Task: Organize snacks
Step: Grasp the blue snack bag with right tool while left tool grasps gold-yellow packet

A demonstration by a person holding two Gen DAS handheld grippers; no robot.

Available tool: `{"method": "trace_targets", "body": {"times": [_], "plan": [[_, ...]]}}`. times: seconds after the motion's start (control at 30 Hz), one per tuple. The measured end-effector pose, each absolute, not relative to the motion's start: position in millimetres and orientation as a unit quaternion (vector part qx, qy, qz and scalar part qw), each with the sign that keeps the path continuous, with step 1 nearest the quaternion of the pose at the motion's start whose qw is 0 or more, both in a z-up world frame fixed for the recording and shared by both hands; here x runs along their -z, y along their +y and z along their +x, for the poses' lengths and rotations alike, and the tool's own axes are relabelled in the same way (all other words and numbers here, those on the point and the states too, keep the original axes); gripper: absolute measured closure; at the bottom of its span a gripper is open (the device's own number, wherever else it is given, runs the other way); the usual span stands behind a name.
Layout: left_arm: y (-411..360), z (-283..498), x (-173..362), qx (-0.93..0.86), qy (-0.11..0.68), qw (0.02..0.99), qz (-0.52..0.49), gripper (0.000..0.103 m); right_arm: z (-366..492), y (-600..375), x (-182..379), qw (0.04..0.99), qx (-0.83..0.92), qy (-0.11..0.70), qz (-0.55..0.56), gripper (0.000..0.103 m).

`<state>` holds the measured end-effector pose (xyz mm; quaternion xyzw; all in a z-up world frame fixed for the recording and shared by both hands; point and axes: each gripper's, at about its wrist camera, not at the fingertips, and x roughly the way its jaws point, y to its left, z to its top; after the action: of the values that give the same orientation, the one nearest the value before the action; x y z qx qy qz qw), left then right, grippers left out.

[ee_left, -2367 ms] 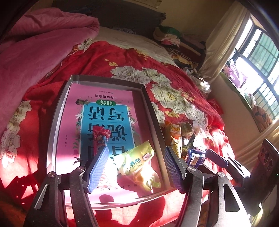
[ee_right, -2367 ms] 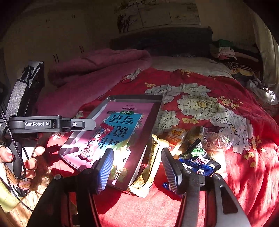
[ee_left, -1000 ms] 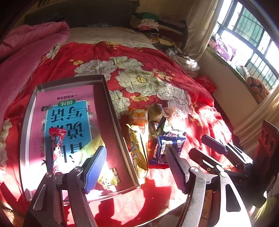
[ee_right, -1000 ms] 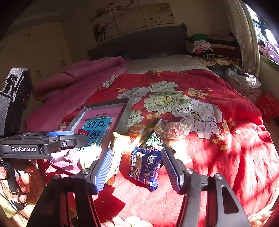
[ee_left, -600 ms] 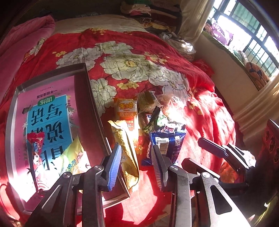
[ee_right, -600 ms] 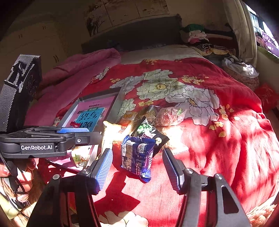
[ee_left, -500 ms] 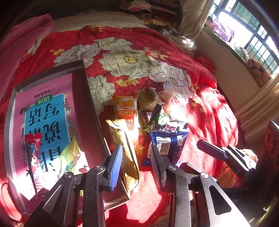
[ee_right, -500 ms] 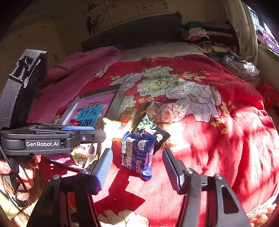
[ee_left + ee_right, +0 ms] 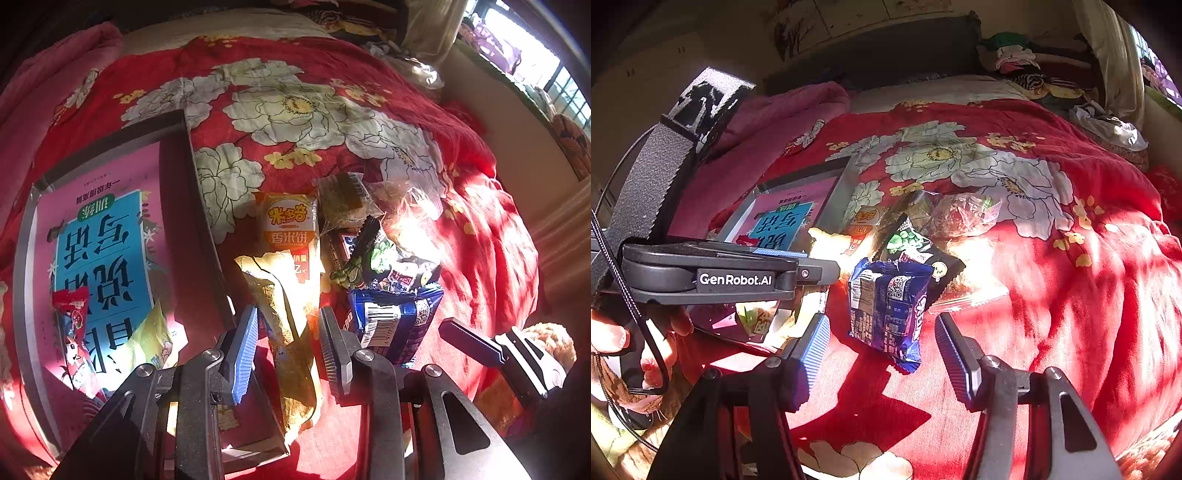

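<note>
Red floral bedspread (image 9: 332, 66): left gripper (image 9: 288, 343) pinching yellow packet (image 9: 291, 332), next lift into tray (image 9: 173, 122); right gripper (image 9: 882, 339) spread over blue packet (image 9: 886, 306).

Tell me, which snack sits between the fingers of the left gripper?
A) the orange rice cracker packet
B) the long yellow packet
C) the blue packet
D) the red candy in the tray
B: in the left wrist view the long yellow packet runs between the fingers of the left gripper, with the blue packet off to its side.
</note>
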<state>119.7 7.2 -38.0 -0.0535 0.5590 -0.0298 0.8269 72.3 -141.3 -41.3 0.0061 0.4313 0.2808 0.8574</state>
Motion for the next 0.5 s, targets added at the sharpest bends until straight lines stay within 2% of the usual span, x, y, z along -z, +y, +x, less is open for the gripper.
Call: {"method": "trace_targets", "body": {"times": [0.27,0.37,0.5], "plan": [[5,126,44,0.033,0.562,0.824,-0.064,0.069,80,-133,51,0.852,-0.279,0.442,0.007,0.044],[5,126,46,0.036,0.562,0.823,-0.07,0.075,83,-126,57,0.85,-0.277,0.449,0.004,0.044],[7,124,49,0.043,0.563,0.821,-0.085,0.078,87,-119,64,0.848,-0.272,0.455,0.002,0.044]]}}
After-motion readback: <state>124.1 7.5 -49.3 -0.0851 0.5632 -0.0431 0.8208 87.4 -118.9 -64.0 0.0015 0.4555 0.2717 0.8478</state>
